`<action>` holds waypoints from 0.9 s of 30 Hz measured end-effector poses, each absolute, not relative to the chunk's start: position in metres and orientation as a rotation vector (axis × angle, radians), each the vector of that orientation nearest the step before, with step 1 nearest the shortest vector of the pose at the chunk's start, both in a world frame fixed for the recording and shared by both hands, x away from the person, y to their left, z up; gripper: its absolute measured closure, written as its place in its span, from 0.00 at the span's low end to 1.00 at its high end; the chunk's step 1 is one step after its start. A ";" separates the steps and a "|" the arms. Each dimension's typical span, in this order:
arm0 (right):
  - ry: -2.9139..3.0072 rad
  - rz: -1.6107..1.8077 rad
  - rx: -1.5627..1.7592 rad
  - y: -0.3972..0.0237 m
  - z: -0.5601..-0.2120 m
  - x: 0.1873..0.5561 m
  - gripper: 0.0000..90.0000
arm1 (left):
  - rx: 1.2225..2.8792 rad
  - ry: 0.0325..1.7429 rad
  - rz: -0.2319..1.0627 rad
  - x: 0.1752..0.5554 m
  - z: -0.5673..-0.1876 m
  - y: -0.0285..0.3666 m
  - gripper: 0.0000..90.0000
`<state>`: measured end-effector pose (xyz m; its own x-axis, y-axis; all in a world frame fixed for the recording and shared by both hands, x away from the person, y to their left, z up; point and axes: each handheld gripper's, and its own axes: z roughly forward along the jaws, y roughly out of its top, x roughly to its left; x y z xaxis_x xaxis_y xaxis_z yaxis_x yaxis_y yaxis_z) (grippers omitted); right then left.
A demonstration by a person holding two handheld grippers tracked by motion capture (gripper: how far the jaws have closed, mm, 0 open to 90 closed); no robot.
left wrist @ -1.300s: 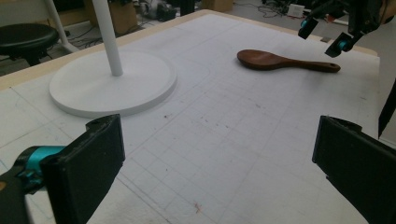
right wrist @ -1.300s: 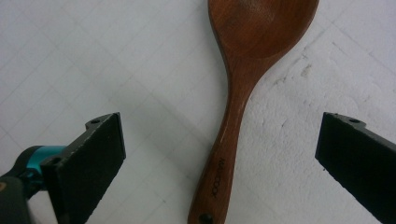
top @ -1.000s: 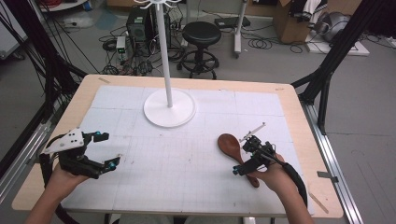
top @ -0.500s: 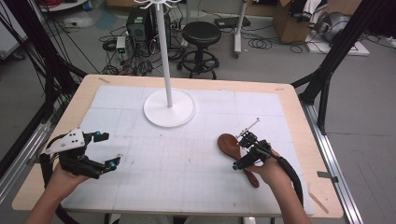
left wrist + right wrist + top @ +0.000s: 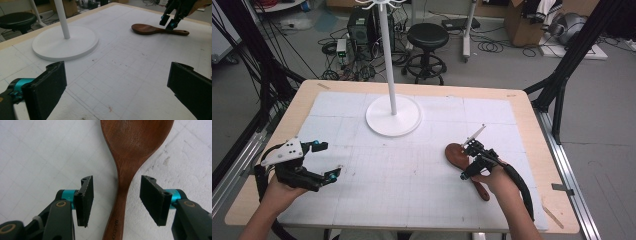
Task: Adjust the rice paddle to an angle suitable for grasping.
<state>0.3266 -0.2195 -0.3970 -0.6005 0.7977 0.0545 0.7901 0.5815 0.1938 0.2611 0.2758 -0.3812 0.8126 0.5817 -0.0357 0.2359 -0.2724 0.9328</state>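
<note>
The wooden spoon (image 5: 130, 157) lies flat on the bench (image 5: 512, 102) toward the right side, well apart from the white stand (image 5: 393, 115), and nothing has been lifted yet. The right gripper (image 5: 116, 200) is down over the spoon with its fingers apart, straddling the neck just below the bowl without touching it, so closing on it looks like the next step. The left gripper (image 5: 323, 161) waits near the left edge, fingers wide apart and empty.
</note>
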 end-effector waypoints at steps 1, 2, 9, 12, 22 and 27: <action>2.758 0.296 1.385 -0.219 -0.397 0.327 0.51 | 1.855 0.623 0.378 0.261 -0.381 0.276 0.03; 2.760 0.287 1.394 -0.218 -0.398 0.327 0.52 | 1.855 0.623 0.378 0.261 -0.381 0.276 0.03; 2.762 0.224 1.405 -0.216 -0.402 0.330 0.56 | 1.856 0.624 0.378 0.261 -0.381 0.276 0.03; 2.763 0.218 1.423 -0.216 -0.404 0.331 0.60 | 1.856 0.627 0.376 0.261 -0.381 0.276 0.03; 2.757 0.224 1.454 -0.217 -0.406 0.333 0.66 | 1.859 0.628 0.378 0.261 -0.382 0.276 0.03; 2.749 0.219 1.503 -0.219 -0.407 0.336 0.69 | 1.860 0.627 0.377 0.261 -0.382 0.276 0.03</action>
<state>0.3358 -0.2185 -0.4071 -0.5422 0.8376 0.0660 0.8375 0.5325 0.1226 0.2612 0.2760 -0.3818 0.8101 0.5851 -0.0372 0.2416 -0.2754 0.9305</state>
